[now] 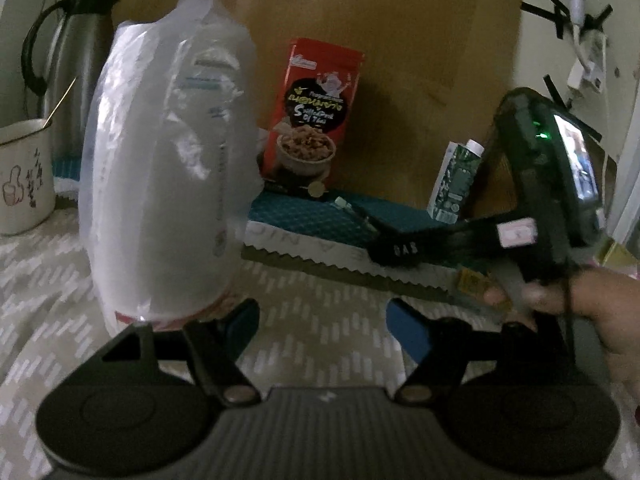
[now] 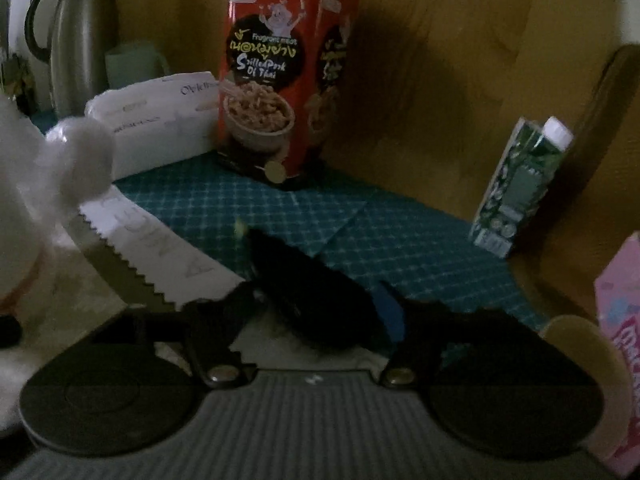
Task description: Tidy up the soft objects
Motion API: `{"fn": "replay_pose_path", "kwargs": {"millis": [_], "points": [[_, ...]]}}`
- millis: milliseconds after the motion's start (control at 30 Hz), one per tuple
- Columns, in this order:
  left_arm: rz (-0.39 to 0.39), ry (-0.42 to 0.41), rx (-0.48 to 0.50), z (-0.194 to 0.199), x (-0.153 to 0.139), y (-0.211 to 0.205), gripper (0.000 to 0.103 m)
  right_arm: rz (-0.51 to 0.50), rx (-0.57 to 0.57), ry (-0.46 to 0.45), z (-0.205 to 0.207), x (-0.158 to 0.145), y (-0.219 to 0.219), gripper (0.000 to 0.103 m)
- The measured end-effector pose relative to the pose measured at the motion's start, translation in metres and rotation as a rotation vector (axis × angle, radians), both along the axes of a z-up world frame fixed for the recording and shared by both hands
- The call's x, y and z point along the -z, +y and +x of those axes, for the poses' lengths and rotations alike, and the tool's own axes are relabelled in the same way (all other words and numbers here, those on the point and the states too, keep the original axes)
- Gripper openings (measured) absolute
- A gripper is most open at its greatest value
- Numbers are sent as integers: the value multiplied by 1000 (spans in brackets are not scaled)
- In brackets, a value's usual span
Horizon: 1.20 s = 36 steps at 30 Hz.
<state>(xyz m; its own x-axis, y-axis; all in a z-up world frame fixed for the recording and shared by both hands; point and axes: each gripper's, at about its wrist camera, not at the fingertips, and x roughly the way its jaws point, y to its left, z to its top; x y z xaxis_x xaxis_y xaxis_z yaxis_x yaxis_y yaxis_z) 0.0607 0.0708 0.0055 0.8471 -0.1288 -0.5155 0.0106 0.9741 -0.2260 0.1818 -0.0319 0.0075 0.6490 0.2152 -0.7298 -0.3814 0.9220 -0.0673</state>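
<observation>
A tall white soft pack in clear plastic (image 1: 168, 168) stands upright on the patterned cloth, just left of and beyond my left gripper (image 1: 322, 320), which is open and empty. My right gripper (image 2: 316, 304) is shut on a black cloth item (image 2: 316, 300) with a small label, held over the near edge of the teal mat (image 2: 400, 236). The same gripper and the black item (image 1: 420, 244) show at the right of the left wrist view. A white wrapped pack (image 2: 160, 120) lies at the back left of the mat.
A red food box (image 2: 276, 76) stands at the back against a cardboard wall (image 1: 400, 60). A green carton (image 2: 520, 188) leans at the right. A steel thermos (image 1: 76, 72) and an enamel mug (image 1: 24, 176) stand at the left. A pink box (image 2: 620, 352) is at the right edge.
</observation>
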Motion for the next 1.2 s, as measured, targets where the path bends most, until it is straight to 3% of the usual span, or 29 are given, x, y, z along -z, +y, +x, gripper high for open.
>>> {"fn": "replay_pose_path", "kwargs": {"millis": [167, 433, 800, 967, 1200], "points": [[-51, -11, -8, -1, -1, 8, 76, -57, -78, -23, -24, -3, 12, 51], [-135, 17, -7, 4, 2, 22, 76, -38, -104, -47, -75, -14, -2, 52], [13, 17, 12, 3, 1, 0, 76, -4, -110, -175, -164, -11, -25, 52], [74, 50, -6, 6, 3, -7, 76, 48, -78, -150, -161, -13, -35, 53], [80, 62, -11, 6, 4, -7, 76, 45, -4, -142, -159, -12, -37, 53]]}}
